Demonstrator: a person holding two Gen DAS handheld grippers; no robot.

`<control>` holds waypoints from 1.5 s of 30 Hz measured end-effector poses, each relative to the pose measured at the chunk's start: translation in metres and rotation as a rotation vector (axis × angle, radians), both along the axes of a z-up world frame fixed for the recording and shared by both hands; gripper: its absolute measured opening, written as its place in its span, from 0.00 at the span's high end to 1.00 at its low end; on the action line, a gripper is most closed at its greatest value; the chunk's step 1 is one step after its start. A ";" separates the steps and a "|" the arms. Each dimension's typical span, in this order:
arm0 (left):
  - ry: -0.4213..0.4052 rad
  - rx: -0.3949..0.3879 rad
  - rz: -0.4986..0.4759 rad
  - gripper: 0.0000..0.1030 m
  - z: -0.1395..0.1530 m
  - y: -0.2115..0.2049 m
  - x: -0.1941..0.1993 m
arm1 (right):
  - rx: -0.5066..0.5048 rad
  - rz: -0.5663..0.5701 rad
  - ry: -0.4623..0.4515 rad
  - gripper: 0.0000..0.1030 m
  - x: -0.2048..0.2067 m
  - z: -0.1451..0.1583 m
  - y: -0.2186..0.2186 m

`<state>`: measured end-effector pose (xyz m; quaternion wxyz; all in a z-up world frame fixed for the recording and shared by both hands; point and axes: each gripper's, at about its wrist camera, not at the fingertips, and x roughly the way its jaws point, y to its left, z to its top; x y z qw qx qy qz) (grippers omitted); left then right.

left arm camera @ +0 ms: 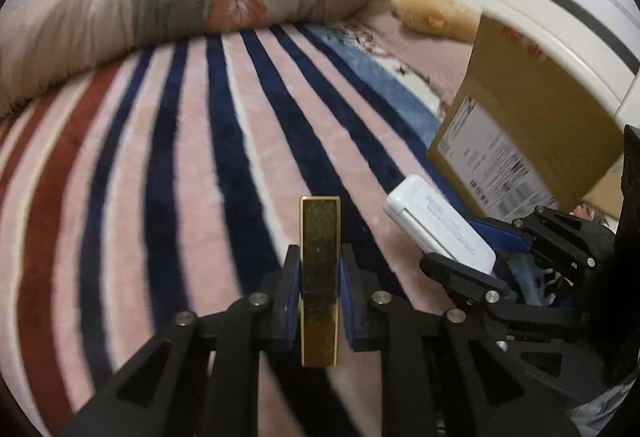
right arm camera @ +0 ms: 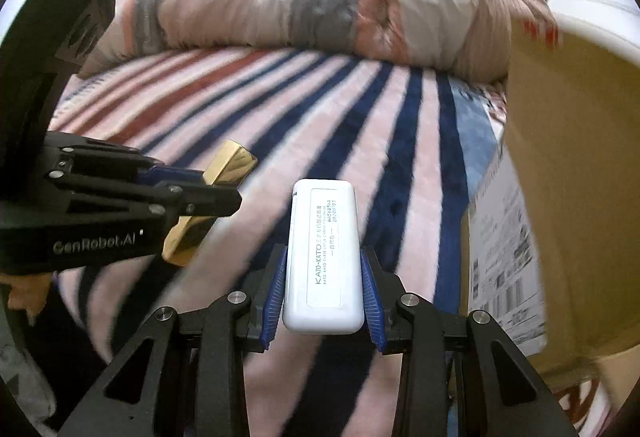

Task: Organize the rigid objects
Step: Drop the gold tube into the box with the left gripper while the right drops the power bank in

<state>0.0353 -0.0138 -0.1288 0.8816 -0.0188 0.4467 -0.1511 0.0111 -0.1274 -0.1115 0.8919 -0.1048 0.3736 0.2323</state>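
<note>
1. A striped blanket [left arm camera: 168, 165] in pink, navy and rust red covers the bed and serves as the landmark; everything else sits on or above it.
2. A rolled quilt [left arm camera: 120, 17] in beige, grey and pink lies across the far edge of the striped blanket.
3. A cardboard box [left arm camera: 532, 125] with a printed shipping label stands at the right edge of the striped blanket, its open flap tilted; in the right wrist view it fills the right side.
4. A pale plush toy [left arm camera: 436, 17] rests beyond the blanket's far right corner, near the box.
5. The left gripper [left arm camera: 320, 297] is held above the near part of the striped blanket, its blue pads [left arm camera: 291, 301] closed against both sides of a gold bar [left arm camera: 320, 277], which stands clear of the fabric.
6. The right gripper [right arm camera: 324, 289] is just right of the left one, also over the blanket's near part and near the box; its blue pads [right arm camera: 276, 297] clamp a white case [right arm camera: 323, 257] with a printed label, pointing lengthwise away from the camera.
7. The gold bar and the white case are close but apart.
</note>
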 end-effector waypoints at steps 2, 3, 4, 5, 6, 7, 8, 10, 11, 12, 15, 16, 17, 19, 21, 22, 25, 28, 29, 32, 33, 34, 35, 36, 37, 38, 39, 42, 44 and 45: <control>-0.040 0.015 0.002 0.85 0.021 0.007 -0.010 | 0.023 0.027 -0.022 0.70 -0.006 0.017 0.003; -0.062 0.022 0.002 0.85 0.031 0.007 -0.014 | 0.035 0.039 -0.035 0.70 -0.010 0.025 0.004; -0.086 0.023 0.002 0.85 0.042 0.009 -0.019 | 0.048 0.049 -0.057 0.70 -0.013 0.037 0.004; -0.109 0.018 0.003 0.85 0.053 0.011 -0.024 | 0.058 0.054 -0.076 0.70 -0.016 0.047 0.003; -0.135 0.011 0.002 0.85 0.066 0.012 -0.029 | 0.067 0.057 -0.094 0.70 -0.018 0.056 0.002; -0.151 0.007 0.000 0.85 0.074 0.011 -0.030 | 0.075 0.059 -0.108 0.70 -0.020 0.063 0.000; -0.182 0.005 -0.010 0.85 0.088 0.008 -0.033 | 0.090 0.061 -0.129 0.70 -0.022 0.074 -0.003; -0.222 0.010 -0.028 0.85 0.107 -0.002 -0.034 | 0.107 0.061 -0.160 0.70 -0.025 0.089 -0.011; -0.239 0.012 -0.040 0.85 0.116 -0.011 -0.034 | 0.115 0.056 -0.180 0.70 -0.027 0.098 -0.018; -0.254 0.009 -0.053 0.85 0.124 -0.017 -0.033 | 0.123 0.050 -0.195 0.70 -0.029 0.104 -0.024; -0.290 -0.002 -0.104 0.85 0.146 -0.041 -0.032 | 0.146 0.011 -0.231 0.70 -0.030 0.123 -0.053; -0.301 -0.004 -0.126 0.85 0.154 -0.050 -0.029 | 0.151 -0.008 -0.243 0.70 -0.031 0.128 -0.065; -0.310 -0.009 -0.152 0.85 0.161 -0.063 -0.028 | 0.154 -0.023 -0.251 0.70 -0.031 0.130 -0.075; -0.310 -0.028 -0.202 0.85 0.169 -0.087 -0.022 | 0.148 -0.058 -0.263 0.70 -0.030 0.135 -0.097; -0.307 -0.036 -0.240 0.85 0.174 -0.107 -0.016 | 0.135 -0.102 -0.256 0.70 -0.026 0.137 -0.122; -0.308 -0.031 -0.256 0.85 0.176 -0.119 -0.013 | 0.127 -0.123 -0.247 0.70 -0.024 0.137 -0.133; -0.303 -0.026 -0.308 0.85 0.178 -0.152 -0.007 | 0.093 -0.187 -0.210 0.70 -0.014 0.129 -0.162; -0.271 -0.022 -0.374 0.85 0.176 -0.186 0.003 | 0.076 -0.226 -0.154 0.70 -0.001 0.113 -0.184; -0.265 -0.007 -0.384 0.85 0.174 -0.196 0.005 | 0.065 -0.232 -0.135 0.70 0.004 0.107 -0.189; -0.222 0.006 -0.423 0.85 0.165 -0.218 0.016 | 0.025 -0.248 -0.108 0.70 0.012 0.092 -0.196; -0.200 0.000 -0.435 0.85 0.160 -0.223 0.022 | 0.014 -0.251 -0.097 0.70 0.016 0.087 -0.197; -0.187 0.000 -0.442 0.85 0.156 -0.224 0.024 | 0.009 -0.252 -0.087 0.70 0.019 0.084 -0.198; -0.168 0.004 -0.451 0.85 0.152 -0.229 0.029 | 0.006 -0.252 -0.080 0.70 0.021 0.081 -0.198; -0.153 0.008 -0.456 0.85 0.148 -0.231 0.033 | -0.002 -0.250 -0.080 0.70 0.021 0.079 -0.198; -0.139 0.011 -0.459 0.85 0.144 -0.232 0.036 | -0.010 -0.249 -0.083 0.70 0.021 0.077 -0.197; -0.118 0.014 -0.462 0.85 0.139 -0.235 0.041 | -0.020 -0.248 -0.091 0.70 0.021 0.077 -0.197; -0.104 0.017 -0.466 0.85 0.136 -0.236 0.045 | -0.019 -0.246 -0.092 0.70 0.020 0.077 -0.196; -0.064 0.020 -0.485 0.85 0.125 -0.242 0.051 | -0.011 -0.245 -0.090 0.70 0.019 0.076 -0.197; -0.032 0.020 -0.498 0.85 0.117 -0.245 0.054 | -0.013 -0.248 -0.089 0.70 0.020 0.075 -0.198; -0.019 0.024 -0.499 0.85 0.113 -0.246 0.055 | -0.012 -0.251 -0.085 0.70 0.021 0.074 -0.200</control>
